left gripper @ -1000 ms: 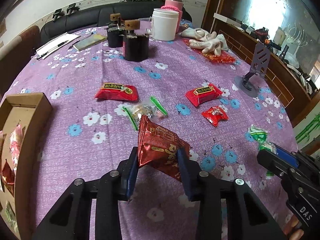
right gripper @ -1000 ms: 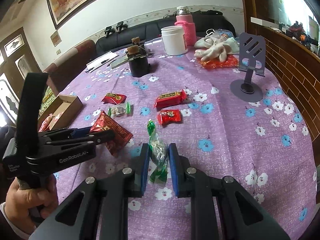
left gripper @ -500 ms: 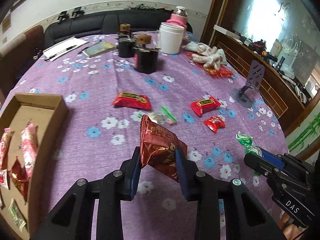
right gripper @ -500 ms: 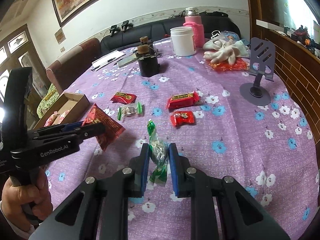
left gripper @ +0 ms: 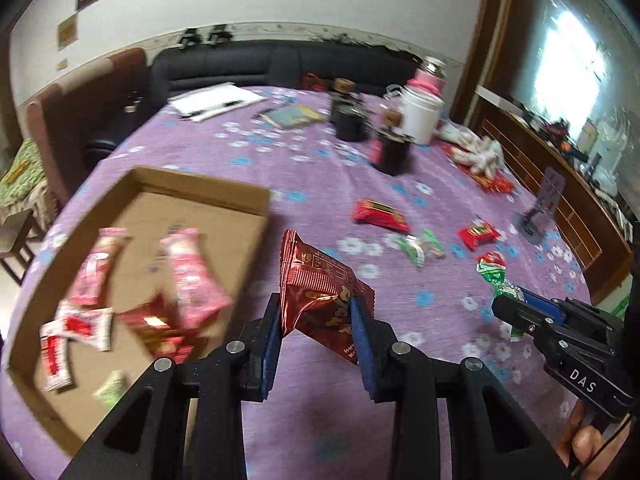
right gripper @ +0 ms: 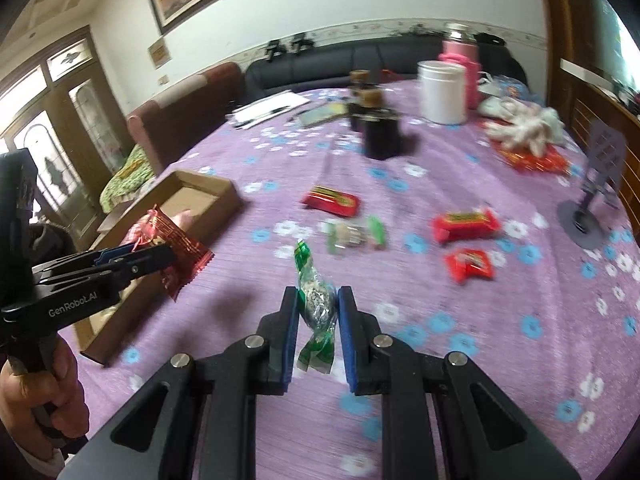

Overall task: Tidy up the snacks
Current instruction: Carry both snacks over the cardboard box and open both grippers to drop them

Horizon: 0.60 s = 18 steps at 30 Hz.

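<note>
Carrying both snacks — left claw (left gripper: 316,320) clamped on the red packet (left gripper: 320,292), right claw (right gripper: 318,312) on the green candy (right gripper: 316,304), both above the counter. Clear the box (left gripper: 200,188) wall at the left edge before you release.

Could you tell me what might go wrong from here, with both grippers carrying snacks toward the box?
1. The left gripper pinches only the lower part of the red packet, which tilts; it could slip out short of the box.
2. The right gripper holds the green candy by its middle, the tail dangling; it may twist free.
3. The grippers are close together near the box and might bump.
</note>
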Each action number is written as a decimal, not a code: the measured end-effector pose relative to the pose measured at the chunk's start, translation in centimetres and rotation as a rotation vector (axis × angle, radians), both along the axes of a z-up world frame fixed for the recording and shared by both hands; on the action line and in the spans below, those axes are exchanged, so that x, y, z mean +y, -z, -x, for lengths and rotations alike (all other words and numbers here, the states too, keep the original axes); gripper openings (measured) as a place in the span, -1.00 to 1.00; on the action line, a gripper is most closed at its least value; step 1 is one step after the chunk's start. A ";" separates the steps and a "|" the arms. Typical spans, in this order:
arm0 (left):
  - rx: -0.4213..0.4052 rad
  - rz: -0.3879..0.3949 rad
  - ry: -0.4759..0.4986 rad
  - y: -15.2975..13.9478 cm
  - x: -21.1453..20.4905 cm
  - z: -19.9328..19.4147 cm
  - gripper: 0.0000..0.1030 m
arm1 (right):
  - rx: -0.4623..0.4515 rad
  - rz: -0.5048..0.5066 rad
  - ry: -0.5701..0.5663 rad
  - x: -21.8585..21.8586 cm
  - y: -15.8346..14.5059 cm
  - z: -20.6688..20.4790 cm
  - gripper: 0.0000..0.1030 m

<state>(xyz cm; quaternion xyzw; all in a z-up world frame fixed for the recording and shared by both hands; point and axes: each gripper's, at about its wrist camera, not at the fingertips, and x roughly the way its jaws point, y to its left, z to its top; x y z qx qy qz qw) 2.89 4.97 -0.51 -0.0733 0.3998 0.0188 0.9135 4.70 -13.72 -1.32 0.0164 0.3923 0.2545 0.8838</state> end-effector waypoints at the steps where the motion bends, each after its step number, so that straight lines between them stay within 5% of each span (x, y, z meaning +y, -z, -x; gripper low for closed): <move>1: -0.007 0.000 -0.014 -0.2 0.8 0.5 -0.33 | -0.003 0.000 -0.016 0.8 -0.2 0.1 -0.64; 18: -0.014 0.033 -0.256 0.3 14.3 7.0 -0.32 | -0.014 0.010 -0.256 15.0 -1.5 1.0 -0.64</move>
